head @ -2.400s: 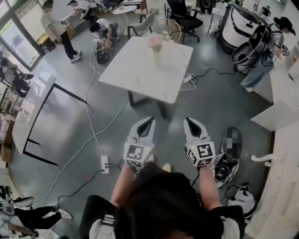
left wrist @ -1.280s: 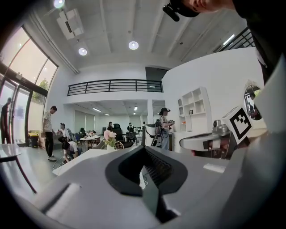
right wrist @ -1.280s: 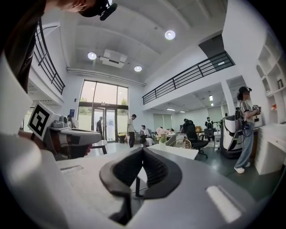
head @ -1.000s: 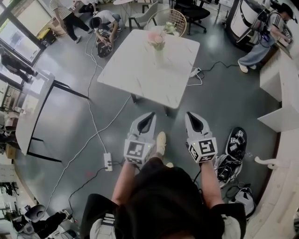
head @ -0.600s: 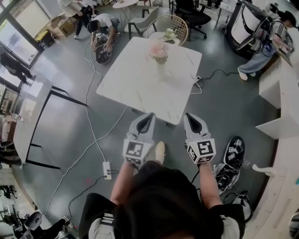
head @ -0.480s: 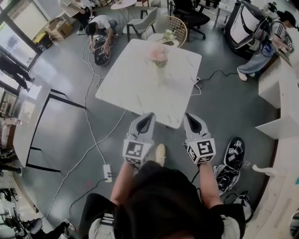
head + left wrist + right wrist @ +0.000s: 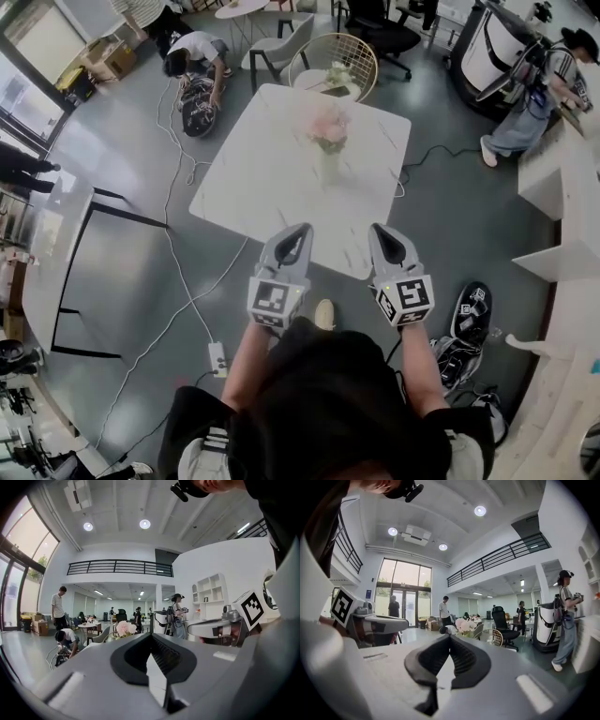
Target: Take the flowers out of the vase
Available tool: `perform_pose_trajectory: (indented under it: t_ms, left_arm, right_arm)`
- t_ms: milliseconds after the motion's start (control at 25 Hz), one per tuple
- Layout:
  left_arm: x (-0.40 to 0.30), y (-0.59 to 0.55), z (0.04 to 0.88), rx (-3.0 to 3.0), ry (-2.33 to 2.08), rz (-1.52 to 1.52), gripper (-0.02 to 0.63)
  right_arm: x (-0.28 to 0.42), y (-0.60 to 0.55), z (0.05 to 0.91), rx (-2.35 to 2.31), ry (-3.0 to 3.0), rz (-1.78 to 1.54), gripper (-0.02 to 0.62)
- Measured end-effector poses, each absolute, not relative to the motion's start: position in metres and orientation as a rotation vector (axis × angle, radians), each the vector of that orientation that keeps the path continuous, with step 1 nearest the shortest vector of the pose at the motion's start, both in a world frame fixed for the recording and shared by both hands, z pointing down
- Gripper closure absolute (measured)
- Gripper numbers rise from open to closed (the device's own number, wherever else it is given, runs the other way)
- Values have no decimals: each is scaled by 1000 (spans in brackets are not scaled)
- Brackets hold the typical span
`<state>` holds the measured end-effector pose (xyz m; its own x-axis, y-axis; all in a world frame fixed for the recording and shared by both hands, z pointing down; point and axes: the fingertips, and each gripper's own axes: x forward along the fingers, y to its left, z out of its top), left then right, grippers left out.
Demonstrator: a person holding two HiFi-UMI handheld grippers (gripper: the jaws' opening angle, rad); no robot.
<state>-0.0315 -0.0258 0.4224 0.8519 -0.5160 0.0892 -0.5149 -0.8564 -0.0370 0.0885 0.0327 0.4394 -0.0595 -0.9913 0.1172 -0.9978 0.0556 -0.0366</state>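
Pink flowers (image 7: 328,127) stand upright in the vase (image 7: 328,169) near the middle of the white table (image 7: 262,178), with bare top all round. The left gripper (image 7: 301,229) and right gripper (image 7: 379,229) are at the table's near edge, both clenched and empty. There is open floor (image 7: 122,272) left of the table and a wicker chair (image 7: 342,58) at its far edge.

table (image 7: 272,178): smooth white marble-look | floor (image 7: 469,225): glossy grey | left gripper (image 7: 305,229): matt grey plastic
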Motion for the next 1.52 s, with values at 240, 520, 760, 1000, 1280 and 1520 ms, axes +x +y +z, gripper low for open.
perform_pose_trajectory:
  t_ms: [240, 520, 760, 1000, 1280, 1520]
  left_arm:
    - [-31, -62, 420, -3005, 844, -124, 598]
    - [-27, -89, 424, -3012, 855, -114, 598]
    - [-19, -107, 425, -3010, 899, -111, 598]
    - [-6, -132, 431, -2994, 990, -121, 598]
    - [15, -160, 445, -2992, 1085, -175, 598]
    - [28, -181, 464, -2988, 1159, -233, 598]
  right_arm:
    - [87, 1, 434, 2111, -2235, 140, 592]
    - [94, -32, 433, 2089, -2234, 130, 592]
    - [104, -54, 438, 2060, -2256, 151, 592]
    - [122, -89, 442, 1988, -2303, 155, 592]
    - [142, -127, 457, 1900, -2346, 200, 592]
    - [155, -154, 479, 1817, -2386, 258, 592]
